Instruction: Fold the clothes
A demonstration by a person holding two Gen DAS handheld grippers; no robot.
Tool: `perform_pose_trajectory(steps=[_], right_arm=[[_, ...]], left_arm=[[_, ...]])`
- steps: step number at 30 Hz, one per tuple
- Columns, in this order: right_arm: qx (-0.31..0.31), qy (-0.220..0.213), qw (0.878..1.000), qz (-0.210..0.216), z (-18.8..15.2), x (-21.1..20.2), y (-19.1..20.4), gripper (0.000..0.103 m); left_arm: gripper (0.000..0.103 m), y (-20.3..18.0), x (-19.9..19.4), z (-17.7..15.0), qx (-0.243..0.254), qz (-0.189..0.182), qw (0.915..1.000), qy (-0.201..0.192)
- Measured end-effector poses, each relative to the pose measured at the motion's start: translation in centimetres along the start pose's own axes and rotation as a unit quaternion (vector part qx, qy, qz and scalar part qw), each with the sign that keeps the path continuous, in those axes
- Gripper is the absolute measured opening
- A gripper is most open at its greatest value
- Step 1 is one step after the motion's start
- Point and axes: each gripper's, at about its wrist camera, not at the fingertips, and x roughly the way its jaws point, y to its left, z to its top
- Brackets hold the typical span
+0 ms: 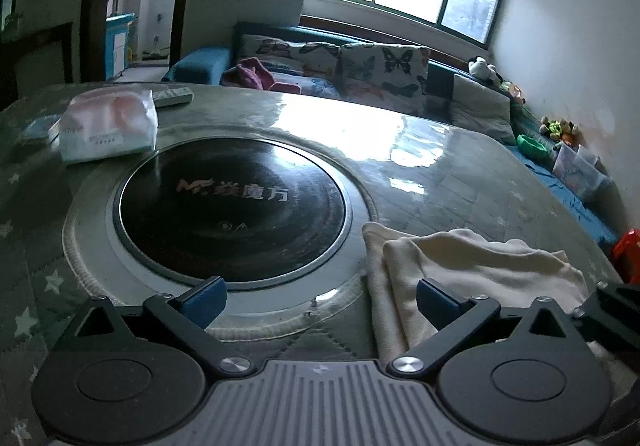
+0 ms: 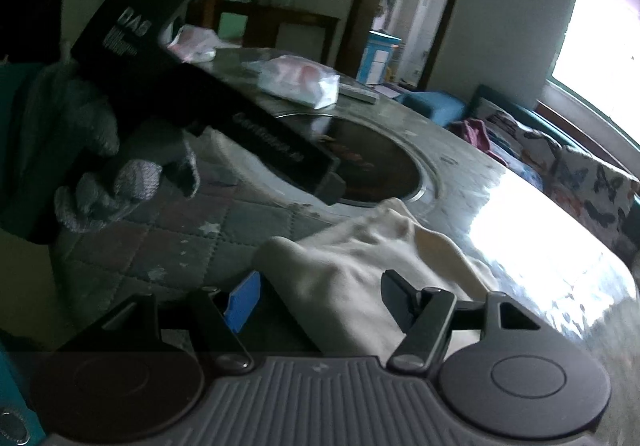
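Cream cloth is lying bunched; my left gripper and right gripper are gaping empty, risking snagging several layers.

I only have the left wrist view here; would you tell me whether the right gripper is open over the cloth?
Observer: Yes, the right gripper is open, with the cream cloth lying between its fingers.
Operator: Thank you. Is anything holding my left gripper?
Observer: A gloved hand grips the left gripper's dark body at the table's near side.
Operator: Anything else on the table I can't see?
Observer: A second crumpled pink-and-white bag sits beyond the tissue pack.
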Motion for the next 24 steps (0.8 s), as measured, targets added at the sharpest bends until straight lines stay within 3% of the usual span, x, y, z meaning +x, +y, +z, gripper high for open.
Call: perform_pose_trajectory(steps=[9, 12, 16, 24], right_arm=[[-0.049, 0.029, 0.998, -0.011, 0.5, 2.5, 1.7, 0.045], [-0.048, 0.032, 0.998, -0.015, 0.5, 2.8, 1.5, 0.034], [-0.016, 0.022, 1.0, -0.007, 0.7, 2.4, 0.4, 0.017], [0.079, -0.008, 0.997, 0.023, 1.0, 0.5, -2.5, 0.009]], left_arm=[[0.101, 1.1, 0.0, 0.2, -0.053, -0.03, 0.998, 0.018], [0.101, 1.1, 0.0, 0.1, -0.067, -0.044, 0.9965, 0.024], [0.1, 0.9, 0.2, 0.1, -0.089, -0.064, 0.9932, 0.037], [0.094, 0.1, 1.3, 0.2, -0.145, -0.109, 0.9807, 0.073]])
